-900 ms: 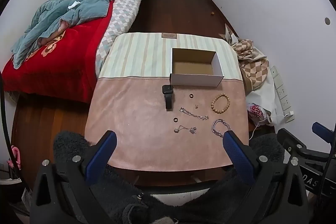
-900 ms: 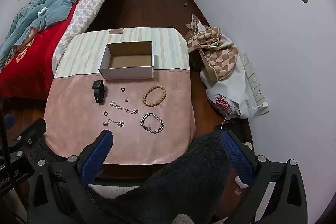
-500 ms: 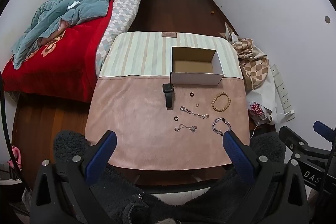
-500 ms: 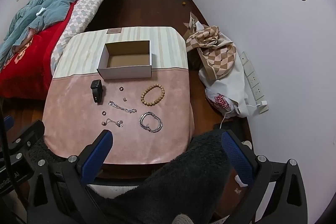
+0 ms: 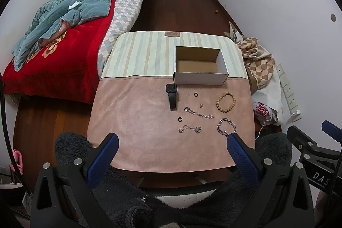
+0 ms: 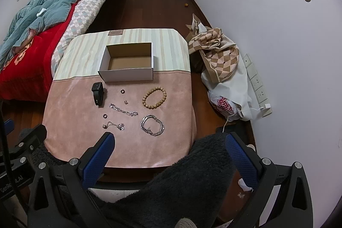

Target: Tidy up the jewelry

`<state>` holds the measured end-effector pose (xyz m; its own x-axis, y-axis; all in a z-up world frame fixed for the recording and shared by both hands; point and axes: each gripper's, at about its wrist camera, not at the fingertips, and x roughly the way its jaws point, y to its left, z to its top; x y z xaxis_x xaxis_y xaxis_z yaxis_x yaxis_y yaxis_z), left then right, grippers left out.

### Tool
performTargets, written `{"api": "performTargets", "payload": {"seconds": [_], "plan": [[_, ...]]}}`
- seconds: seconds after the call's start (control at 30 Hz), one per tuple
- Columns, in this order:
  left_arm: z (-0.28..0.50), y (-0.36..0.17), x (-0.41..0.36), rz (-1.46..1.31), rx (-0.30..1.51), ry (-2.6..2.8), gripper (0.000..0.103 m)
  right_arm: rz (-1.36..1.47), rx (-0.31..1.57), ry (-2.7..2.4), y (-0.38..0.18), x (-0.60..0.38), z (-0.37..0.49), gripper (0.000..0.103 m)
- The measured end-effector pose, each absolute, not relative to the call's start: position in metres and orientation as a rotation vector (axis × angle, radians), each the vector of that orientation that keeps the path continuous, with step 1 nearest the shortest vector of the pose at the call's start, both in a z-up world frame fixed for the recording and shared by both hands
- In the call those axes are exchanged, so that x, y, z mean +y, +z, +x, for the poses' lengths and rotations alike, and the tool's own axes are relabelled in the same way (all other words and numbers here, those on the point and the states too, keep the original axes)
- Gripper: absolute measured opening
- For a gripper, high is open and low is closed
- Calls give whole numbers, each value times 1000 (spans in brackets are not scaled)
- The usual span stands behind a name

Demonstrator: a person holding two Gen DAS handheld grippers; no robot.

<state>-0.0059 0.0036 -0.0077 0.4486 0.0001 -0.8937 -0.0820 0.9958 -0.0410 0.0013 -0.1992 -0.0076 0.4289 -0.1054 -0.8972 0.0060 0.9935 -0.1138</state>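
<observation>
An open white cardboard box [image 5: 201,78] [image 6: 128,76] stands empty on the table. In front of it on the pink cloth lie a black watch [image 5: 171,94] [image 6: 98,93], a wooden bead bracelet [image 5: 226,101] [image 6: 154,97], a silver chain bracelet [image 5: 226,126] [image 6: 152,125], a thin chain [image 5: 198,113] [image 6: 124,110], a small necklace [image 5: 189,128] [image 6: 113,125] and two dark rings [image 5: 195,94] [image 5: 180,119]. My left gripper [image 5: 171,146] and right gripper [image 6: 170,147] are both open and empty, held above the table's near edge.
A bed with a red cover and teal blanket [image 5: 64,14] stands left of the table. Bags and checked cloth [image 6: 222,65] lie on the floor at the right wall with sockets [image 6: 256,87]. A dark fleece sleeve [image 6: 192,174] shows below.
Both grippers have drifted slightly; the view of the table shifted a little. No jewelry has moved.
</observation>
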Motion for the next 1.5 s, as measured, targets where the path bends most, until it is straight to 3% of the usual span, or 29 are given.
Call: {"api": "performTargets", "payload": {"seconds": [1.5], "plan": [[-4, -11, -1, -58, 1113, 53, 103, -111, 1108, -82, -4, -200, 0, 103]]}}
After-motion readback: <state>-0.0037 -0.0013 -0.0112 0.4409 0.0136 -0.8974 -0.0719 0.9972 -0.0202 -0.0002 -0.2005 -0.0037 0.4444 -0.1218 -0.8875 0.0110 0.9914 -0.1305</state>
